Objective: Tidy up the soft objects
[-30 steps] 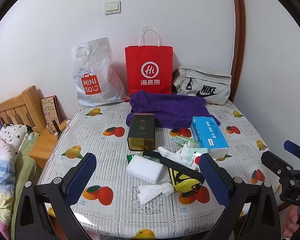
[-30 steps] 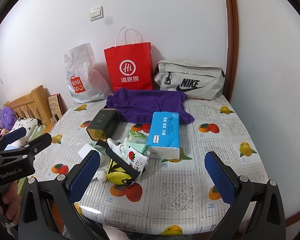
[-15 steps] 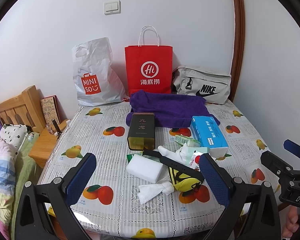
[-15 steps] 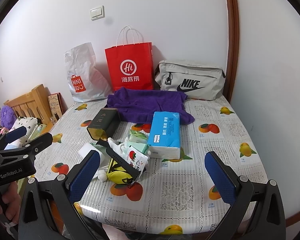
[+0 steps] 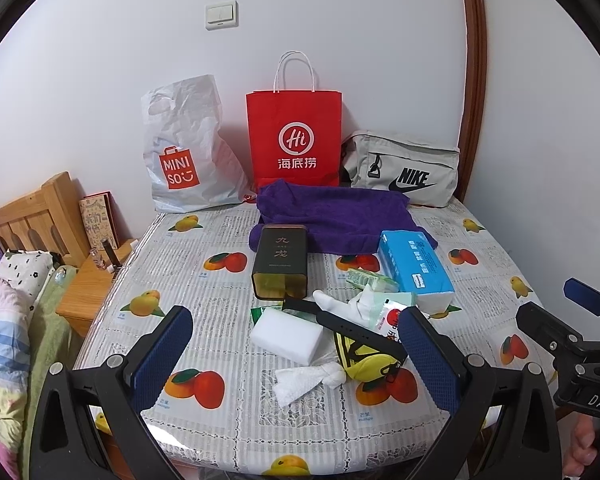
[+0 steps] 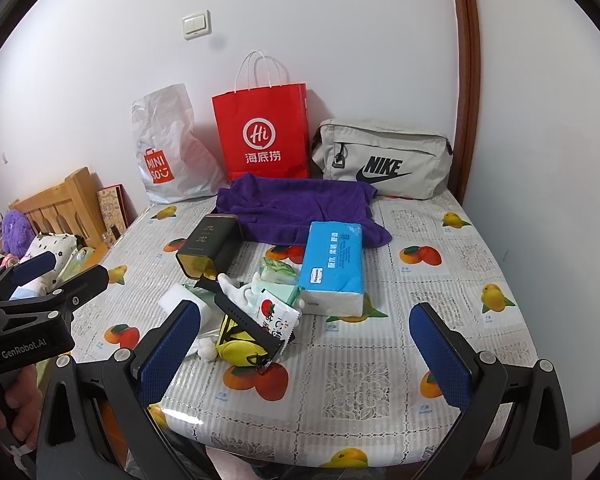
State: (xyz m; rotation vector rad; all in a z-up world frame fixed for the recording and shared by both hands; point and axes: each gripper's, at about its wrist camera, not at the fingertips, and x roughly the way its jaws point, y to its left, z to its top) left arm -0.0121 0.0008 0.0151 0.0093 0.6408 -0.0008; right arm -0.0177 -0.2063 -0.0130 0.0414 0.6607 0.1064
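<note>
Fuzzy purple towel (image 5: 332,216), glossy tablecloth (image 5: 204,288), seemingly metal tin (image 5: 281,264)

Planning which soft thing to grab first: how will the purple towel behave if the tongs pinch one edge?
The purple towel looks limp and rumpled, so it will probably drape and trail. Its front edge touches the dark tin and tissue pack, so it may drag them.

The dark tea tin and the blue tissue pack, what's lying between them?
In the left wrist view, a small green packet lies on the tablecloth between the tea tin and the tissue pack, with the purple towel's front edge behind it.
</note>
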